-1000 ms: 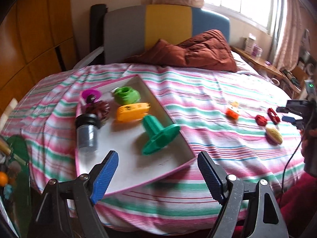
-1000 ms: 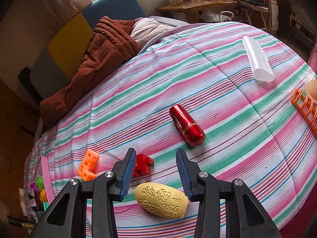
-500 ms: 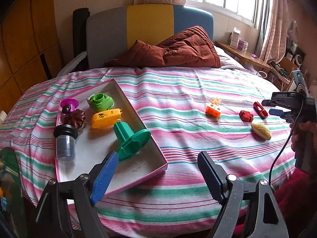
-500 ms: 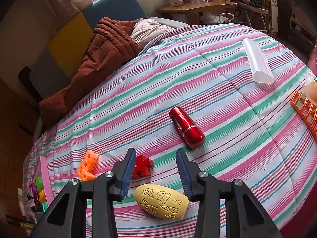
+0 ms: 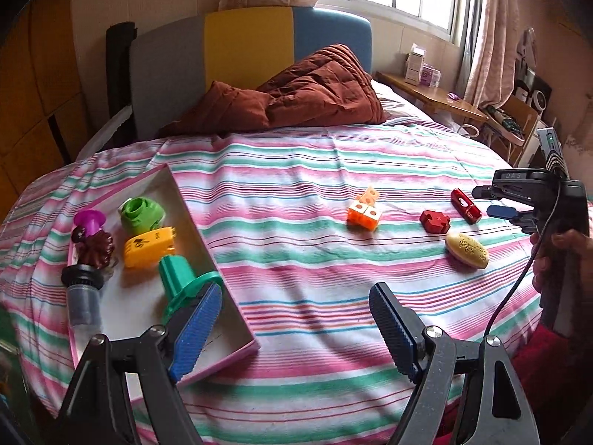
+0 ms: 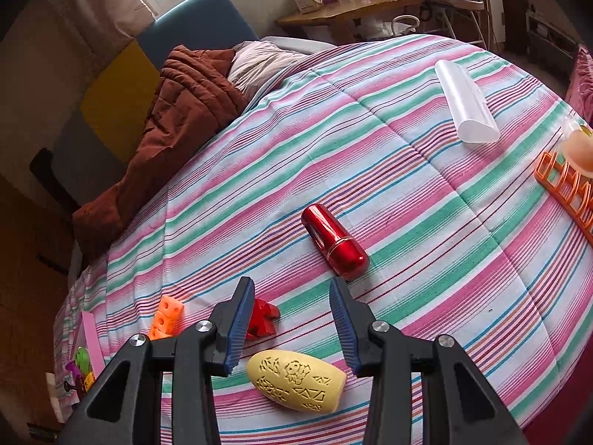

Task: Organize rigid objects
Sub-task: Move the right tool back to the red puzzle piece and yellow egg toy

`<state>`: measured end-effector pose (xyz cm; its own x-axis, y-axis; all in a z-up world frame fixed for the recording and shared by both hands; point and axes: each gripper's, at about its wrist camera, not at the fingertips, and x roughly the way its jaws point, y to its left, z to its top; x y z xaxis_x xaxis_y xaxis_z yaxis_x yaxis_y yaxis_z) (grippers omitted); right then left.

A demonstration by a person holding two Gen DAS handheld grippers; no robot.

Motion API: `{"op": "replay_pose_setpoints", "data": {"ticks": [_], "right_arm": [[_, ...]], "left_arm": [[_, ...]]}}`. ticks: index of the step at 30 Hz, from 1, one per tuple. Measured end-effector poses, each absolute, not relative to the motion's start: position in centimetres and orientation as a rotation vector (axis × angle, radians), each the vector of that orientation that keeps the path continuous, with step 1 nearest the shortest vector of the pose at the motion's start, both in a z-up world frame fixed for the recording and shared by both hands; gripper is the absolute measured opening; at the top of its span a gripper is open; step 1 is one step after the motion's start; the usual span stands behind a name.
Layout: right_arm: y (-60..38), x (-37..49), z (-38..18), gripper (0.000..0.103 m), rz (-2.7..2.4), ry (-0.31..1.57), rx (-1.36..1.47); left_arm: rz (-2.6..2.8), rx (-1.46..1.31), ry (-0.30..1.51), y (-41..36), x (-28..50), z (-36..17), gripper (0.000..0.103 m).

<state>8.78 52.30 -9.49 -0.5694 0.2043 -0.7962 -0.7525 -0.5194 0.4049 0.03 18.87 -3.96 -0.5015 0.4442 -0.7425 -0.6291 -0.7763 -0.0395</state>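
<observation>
— On the striped bed (image 6: 407, 193), the yellow egg toy (image 6: 296, 380) lies just under the right tongs (image 6: 292, 328), which are open and empty.
— What could go wrong?
— It's round. A squeeze could make it roll away.
— And the left tongs (image 5: 296, 328)?
— Open too, empty, near the tray (image 5: 237, 333).

Five toys lie in one tray (image 5: 192, 218), seven objects on one bedspread (image 5: 296, 170).
</observation>
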Motion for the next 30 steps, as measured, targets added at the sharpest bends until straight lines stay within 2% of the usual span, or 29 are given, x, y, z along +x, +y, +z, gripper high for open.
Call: {"op": "replay_pose_setpoints", "data": {"ticks": [24, 30], "right_arm": [[52.7, 8.9, -9.3, 0.042, 2.120, 1.075, -0.920], [53.4, 9.5, -9.2, 0.042, 2.098, 1.116, -0.890]], "left_arm": [[2.187, -1.041, 0.455, 26.9, -2.6, -6.3, 0.083], [2.156, -1.102, 0.437, 28.2, -4.0, -7.6, 0.082]]}}
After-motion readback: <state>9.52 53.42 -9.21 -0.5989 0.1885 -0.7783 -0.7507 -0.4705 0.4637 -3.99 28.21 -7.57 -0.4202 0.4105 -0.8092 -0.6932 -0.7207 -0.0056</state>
